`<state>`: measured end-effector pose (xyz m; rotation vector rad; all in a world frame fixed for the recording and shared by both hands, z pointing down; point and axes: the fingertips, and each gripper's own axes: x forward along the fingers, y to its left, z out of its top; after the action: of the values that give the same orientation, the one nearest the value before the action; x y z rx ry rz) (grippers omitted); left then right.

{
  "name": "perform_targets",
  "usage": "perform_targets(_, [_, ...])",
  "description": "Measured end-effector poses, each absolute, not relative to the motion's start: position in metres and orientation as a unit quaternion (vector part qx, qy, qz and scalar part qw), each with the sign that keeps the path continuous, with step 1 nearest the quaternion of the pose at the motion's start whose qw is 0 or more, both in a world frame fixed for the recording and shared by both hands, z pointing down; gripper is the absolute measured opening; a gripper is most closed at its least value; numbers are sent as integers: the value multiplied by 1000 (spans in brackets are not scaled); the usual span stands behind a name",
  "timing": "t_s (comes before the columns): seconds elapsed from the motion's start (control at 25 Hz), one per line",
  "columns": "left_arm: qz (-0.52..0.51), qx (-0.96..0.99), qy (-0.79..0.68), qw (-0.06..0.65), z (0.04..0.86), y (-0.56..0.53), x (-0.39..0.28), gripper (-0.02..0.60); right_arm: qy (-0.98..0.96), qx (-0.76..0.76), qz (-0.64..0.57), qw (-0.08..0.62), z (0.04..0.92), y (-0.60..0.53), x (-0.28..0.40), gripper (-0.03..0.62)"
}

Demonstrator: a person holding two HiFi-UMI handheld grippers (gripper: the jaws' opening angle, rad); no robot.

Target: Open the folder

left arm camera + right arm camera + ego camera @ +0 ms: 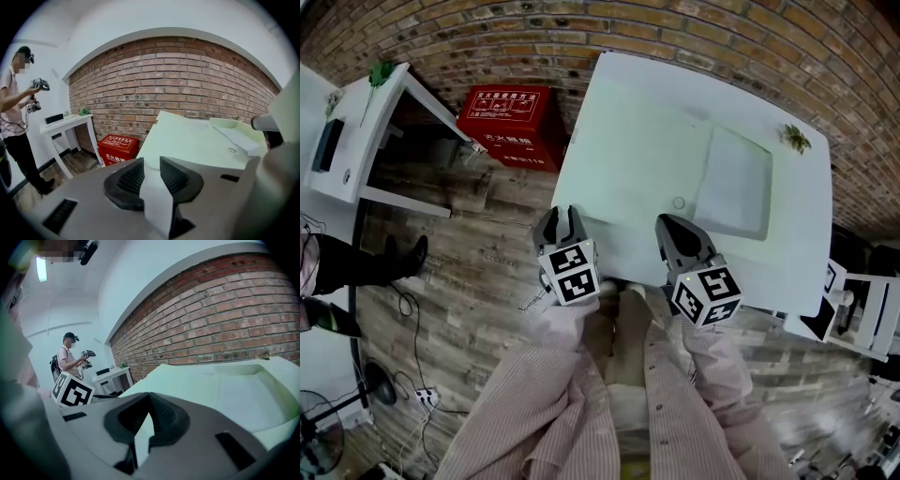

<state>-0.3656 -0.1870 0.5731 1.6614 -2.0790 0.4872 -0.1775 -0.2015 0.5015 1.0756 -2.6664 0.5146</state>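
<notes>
One pale, translucent rectangular folder [733, 183] lies flat and closed on the right half of the single large white table [619, 141], with one small round ring [679, 202] just beside its near left edge. One small greenish-brown object [794, 139] sits near the table's far right corner; what it is cannot be made out.

Two grippers hover at the table's near edge, each carrying one cube with square markers. The left gripper [565, 216] is over the near left corner, well apart from the folder. Its jaws stand a narrow way apart with nothing between them. The right gripper [671, 227] is nearer the folder but not touching it, and its jaws are closed tip to tip on nothing.

On the wooden floor stands one red box with white lettering [514, 127] against the brick wall. Next to it is one smaller white side table [366, 131]. One other person [16, 117] stands beyond it, holding devices in both hands.
</notes>
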Motion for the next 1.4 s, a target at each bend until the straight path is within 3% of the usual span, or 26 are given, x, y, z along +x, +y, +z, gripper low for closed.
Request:
perform_targets(0.24, [266, 648, -699, 142, 564, -194, -348, -1, -906, 366, 181, 111, 506, -194, -175, 5])
perform_targets(0.8, [323, 676, -628, 208, 597, -198, -346, -6, -906, 365, 188, 107, 510, -191, -180, 5])
perform_targets(1.4, [377, 692, -583, 200, 603, -200, -343, -6, -895, 394, 189, 91, 503, -200, -175, 5])
